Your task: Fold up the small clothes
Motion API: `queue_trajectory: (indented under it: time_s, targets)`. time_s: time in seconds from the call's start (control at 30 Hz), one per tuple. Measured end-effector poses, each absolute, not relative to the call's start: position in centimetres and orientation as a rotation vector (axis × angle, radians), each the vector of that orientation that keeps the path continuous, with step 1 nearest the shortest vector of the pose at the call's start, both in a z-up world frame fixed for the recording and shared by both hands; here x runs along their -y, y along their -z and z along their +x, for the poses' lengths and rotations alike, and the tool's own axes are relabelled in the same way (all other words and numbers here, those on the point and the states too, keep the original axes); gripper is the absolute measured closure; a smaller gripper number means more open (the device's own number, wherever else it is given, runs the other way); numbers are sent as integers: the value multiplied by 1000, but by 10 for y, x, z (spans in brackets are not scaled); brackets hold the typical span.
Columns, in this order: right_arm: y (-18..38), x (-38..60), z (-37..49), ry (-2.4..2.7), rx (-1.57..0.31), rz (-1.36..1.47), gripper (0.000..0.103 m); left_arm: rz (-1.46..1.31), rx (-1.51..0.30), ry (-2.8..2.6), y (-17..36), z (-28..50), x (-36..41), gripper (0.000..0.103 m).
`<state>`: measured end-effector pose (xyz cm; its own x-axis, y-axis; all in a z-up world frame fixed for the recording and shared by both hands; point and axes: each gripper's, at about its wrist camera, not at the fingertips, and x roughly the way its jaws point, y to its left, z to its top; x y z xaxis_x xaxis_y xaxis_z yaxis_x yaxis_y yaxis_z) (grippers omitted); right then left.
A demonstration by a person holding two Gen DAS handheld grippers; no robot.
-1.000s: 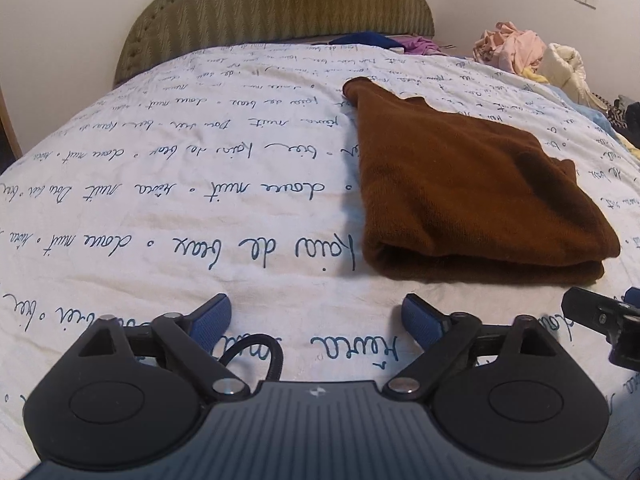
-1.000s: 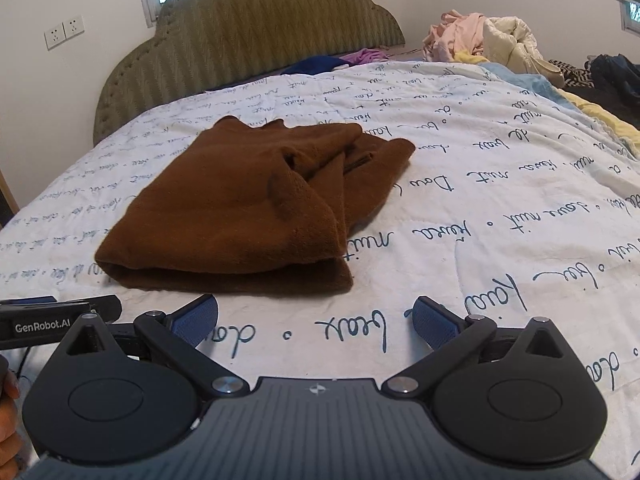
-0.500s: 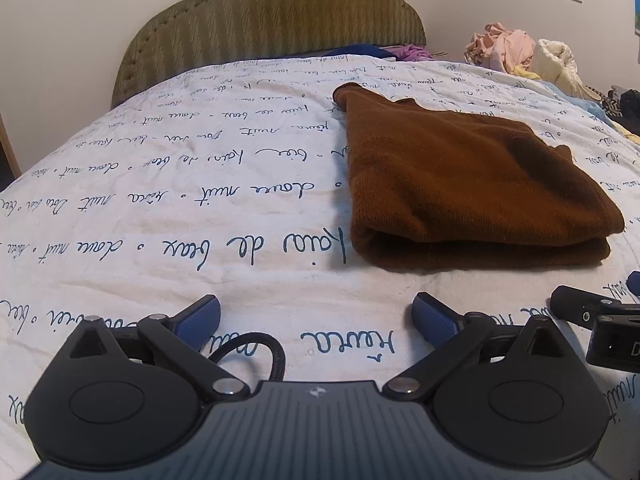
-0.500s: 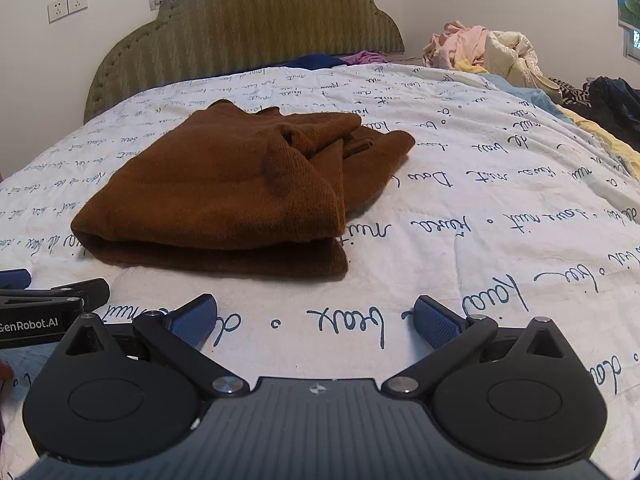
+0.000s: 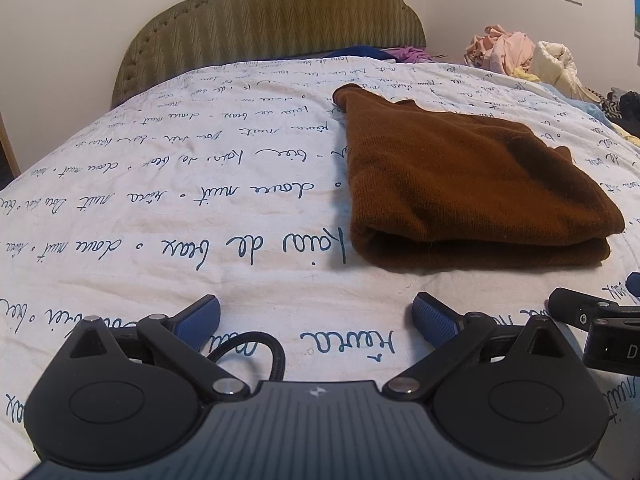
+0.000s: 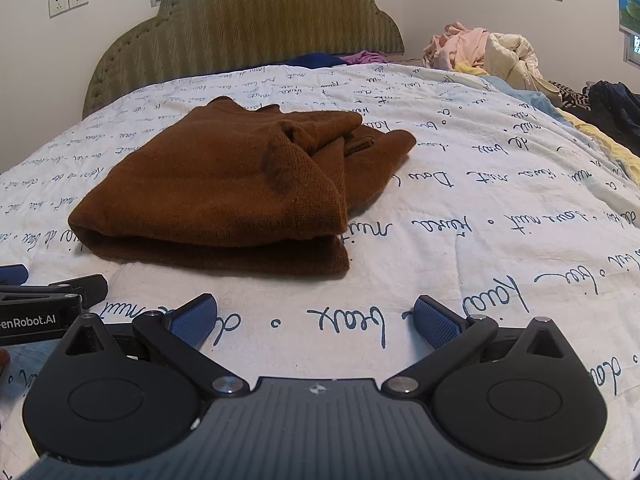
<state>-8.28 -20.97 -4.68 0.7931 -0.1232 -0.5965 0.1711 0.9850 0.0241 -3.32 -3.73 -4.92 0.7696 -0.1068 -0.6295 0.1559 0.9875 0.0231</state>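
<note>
Landmark for this entry: the brown garment [image 5: 460, 184], lying folded on the bed [image 5: 160, 208], on the white quilt with blue script.

Left tool [image 5: 316, 318]: jaws have just been opening and now stand wide, blue pads [image 5: 198, 320] apart, nothing between them but bare quilt. It sits on the near side of the garment, a little to its left, not touching it.

Right tool [image 6: 316, 320]: jaws also spread wide and empty, on the near side of the garment and slightly to its right, clear of the cloth.

Change over the last second: both views now look slightly higher, showing more of the green headboard [image 6: 248, 28] and the wall, while the garment keeps its folded shape, near edge doubled over, a loose flap bunched at its far right.

Judgement: both tools have let go, so this piece looks finished. A heap of clothes [image 6: 480, 52] lies well beyond the garment to the right, likely the source of the next piece.
</note>
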Motion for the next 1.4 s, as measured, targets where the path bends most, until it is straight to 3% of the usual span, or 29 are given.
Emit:
queue_trajectory:
  time_s: [0.93,1.4]
  targets:
    - [47,210,-83,159,-634,79,0,86,-681,146,49,-32,37,0]
    - [20,211,-94,139,-623,144,0,64,-723,173,22,-35,30,0]
